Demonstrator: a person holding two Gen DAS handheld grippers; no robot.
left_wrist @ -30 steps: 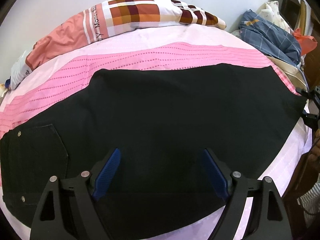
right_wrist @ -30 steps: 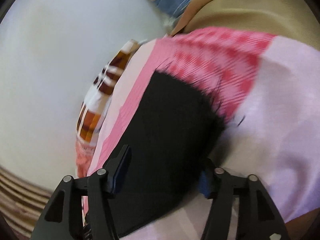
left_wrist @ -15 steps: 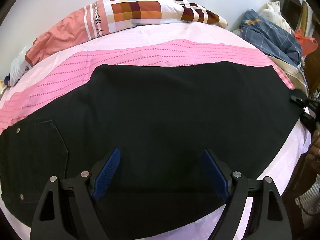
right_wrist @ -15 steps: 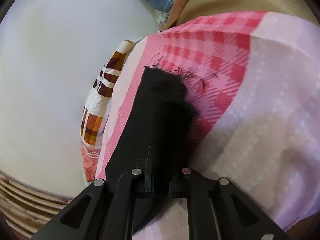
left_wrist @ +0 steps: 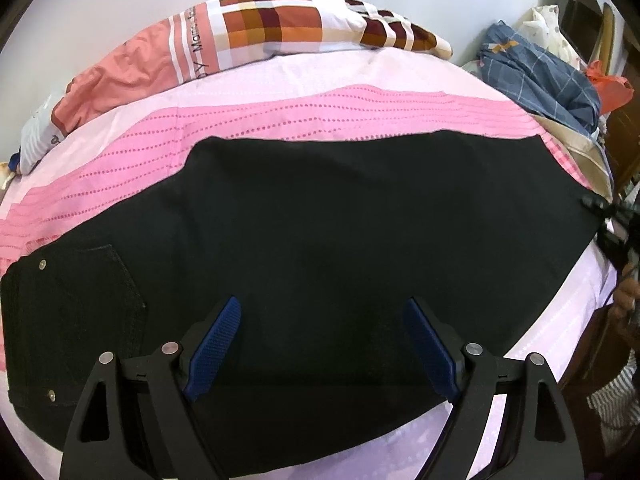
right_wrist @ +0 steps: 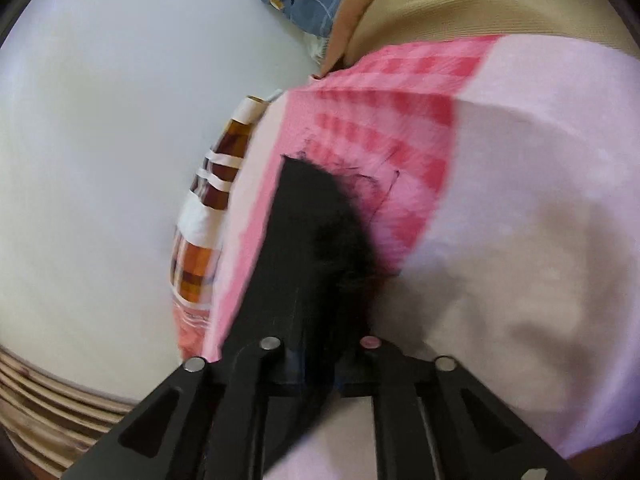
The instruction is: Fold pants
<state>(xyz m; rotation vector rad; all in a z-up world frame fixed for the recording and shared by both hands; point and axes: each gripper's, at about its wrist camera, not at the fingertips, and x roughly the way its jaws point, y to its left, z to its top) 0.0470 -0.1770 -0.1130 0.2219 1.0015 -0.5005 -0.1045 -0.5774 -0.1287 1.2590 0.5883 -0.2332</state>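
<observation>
Black pants lie spread flat across the bed, with the waist and a riveted back pocket at the left and the leg hem at the far right. My left gripper hovers over the middle of the pants, open, with nothing between its blue pads. My right gripper is at the hem end; its jaws are closing, and the bunched black fabric is pinched between them. The same right gripper shows at the hem in the left wrist view.
The bed sheet is pale pink with a bright pink dotted band. A checked pillow lies along the wall. A blue checked cloth and an orange bag sit at the far right. A person's hand is at the right edge.
My right gripper's jaws came together on the pants' hem, which bunched up between them. The left gripper stayed put and open.
</observation>
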